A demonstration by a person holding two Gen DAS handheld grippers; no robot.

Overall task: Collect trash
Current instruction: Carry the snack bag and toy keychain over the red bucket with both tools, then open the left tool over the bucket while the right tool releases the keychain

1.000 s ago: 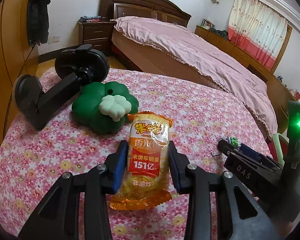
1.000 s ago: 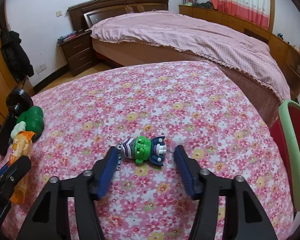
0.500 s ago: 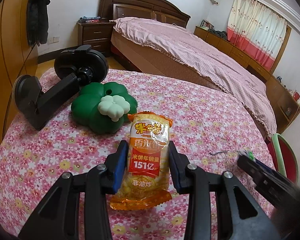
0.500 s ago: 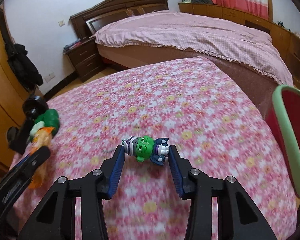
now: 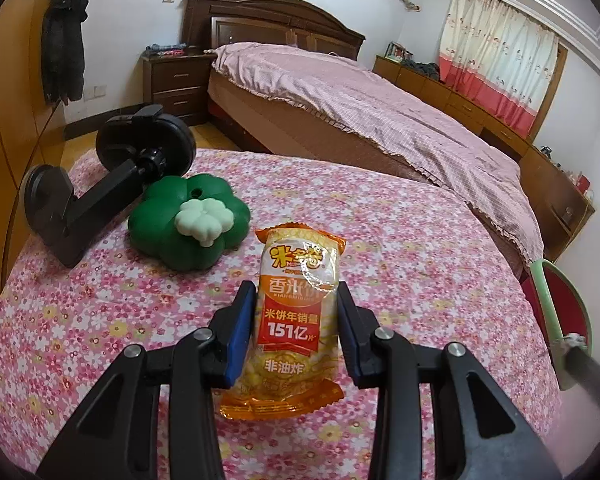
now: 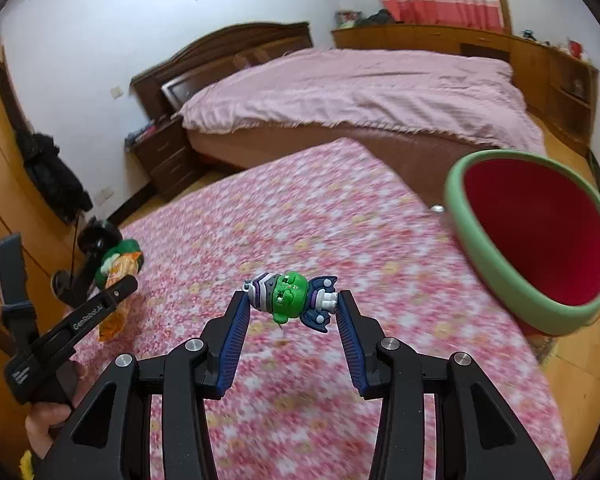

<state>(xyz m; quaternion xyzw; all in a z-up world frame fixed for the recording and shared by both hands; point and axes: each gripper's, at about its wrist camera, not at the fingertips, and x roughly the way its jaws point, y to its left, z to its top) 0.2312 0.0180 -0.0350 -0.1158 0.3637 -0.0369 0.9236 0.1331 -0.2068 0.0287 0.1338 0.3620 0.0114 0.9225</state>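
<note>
Left gripper [image 5: 296, 300]: jaws closed in against the two long sides of the rice-cracker packet [image 5: 294, 320]. Packet's long axis runs straight ahead along the fingers, far end toward the bed, near crimped end between the finger bases. Blue pads [image 5: 240, 328] touch the wrapper at mid-length. Whether the packet is clear of the floral tablecloth [image 5: 100, 320] or lying on it, cannot tell from this view.

Just beyond the packet, up and left: green clover-shaped object [image 5: 188, 220], close to the packet's far end but apart from it. Further left, black stand [image 5: 92, 188] lying on the cloth.

Right gripper [image 6: 290, 300]: fingers partly closed on the small green figurine [image 6: 290, 298], which spans the tips crosswise, its long axis from pad to pad, striped end on the left pad, dark blue end on the right. Held aloft, well above the cloth; the cloth below is motion-blurred.

Right of that: green-rimmed bin with red inside [image 6: 500, 264], mouth tilted toward the camera, off the table's right edge, ahead and right of the figurine.

Judgement: the bin lies on the right-hand side, so the right gripper is much the nearer; its load needs a short carry forward-right over the rim. The left gripper's packet must cross the whole table width. In the left view only a sliver of the bin [image 5: 548, 296] shows, far right.
</note>
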